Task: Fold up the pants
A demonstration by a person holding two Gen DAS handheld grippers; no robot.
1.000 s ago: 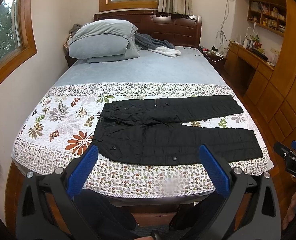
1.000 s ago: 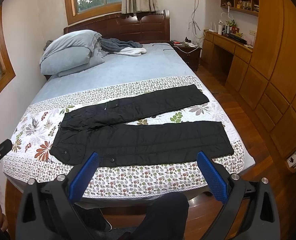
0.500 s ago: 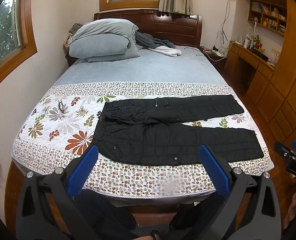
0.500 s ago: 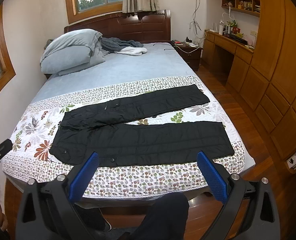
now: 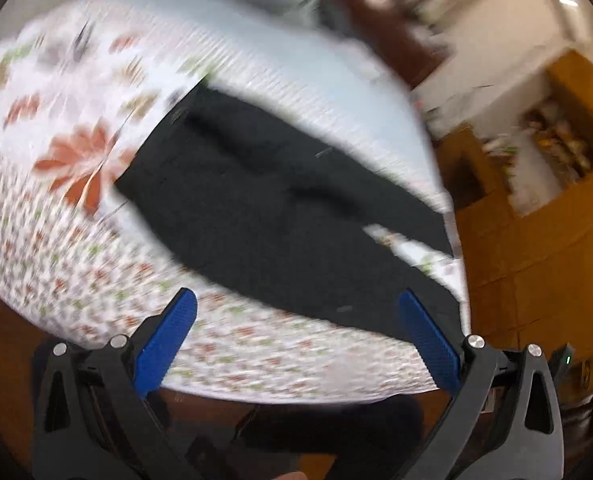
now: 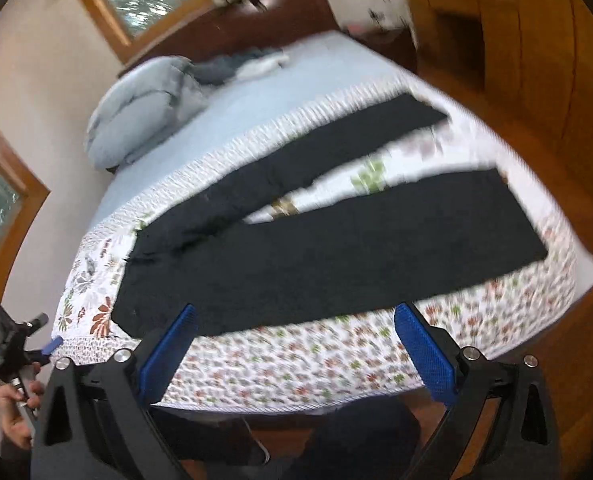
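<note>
the black pants (image 6: 336,240) lie flat on the floral quilt (image 6: 316,364), legs splayed apart, just ahead of both tools, so nothing is folded yet. the left gripper (image 5: 296,336) and right gripper (image 6: 296,340) are both spread wide and empty, probably ready for a first pinch. both views are blurred.
</note>
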